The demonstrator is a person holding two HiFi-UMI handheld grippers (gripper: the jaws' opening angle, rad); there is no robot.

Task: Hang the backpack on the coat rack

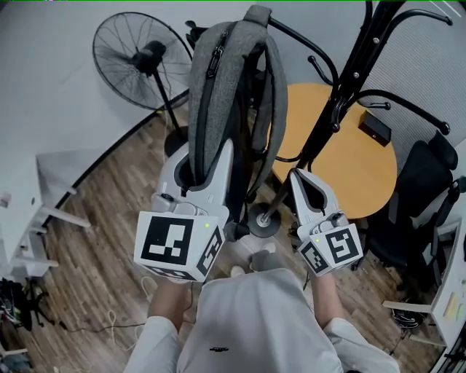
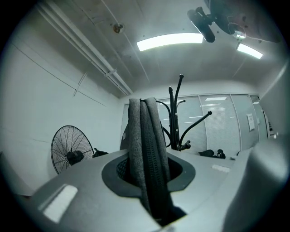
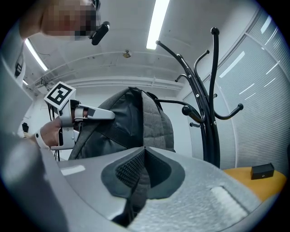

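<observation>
The grey backpack is held up high against the black coat rack, its top handle beside one of the rack's curved hooks. My left gripper points upward under the bag and is shut on a thick grey fold of strap. My right gripper sits lower right, near the rack's pole, shut on a thin dark strap that runs down between its jaws. The right gripper view shows the backpack, the left gripper and the rack's hooks.
A black standing fan is at the back left. A round wooden table with a small black box lies behind the rack. A black office chair stands at right. The rack's round base rests on the wood floor.
</observation>
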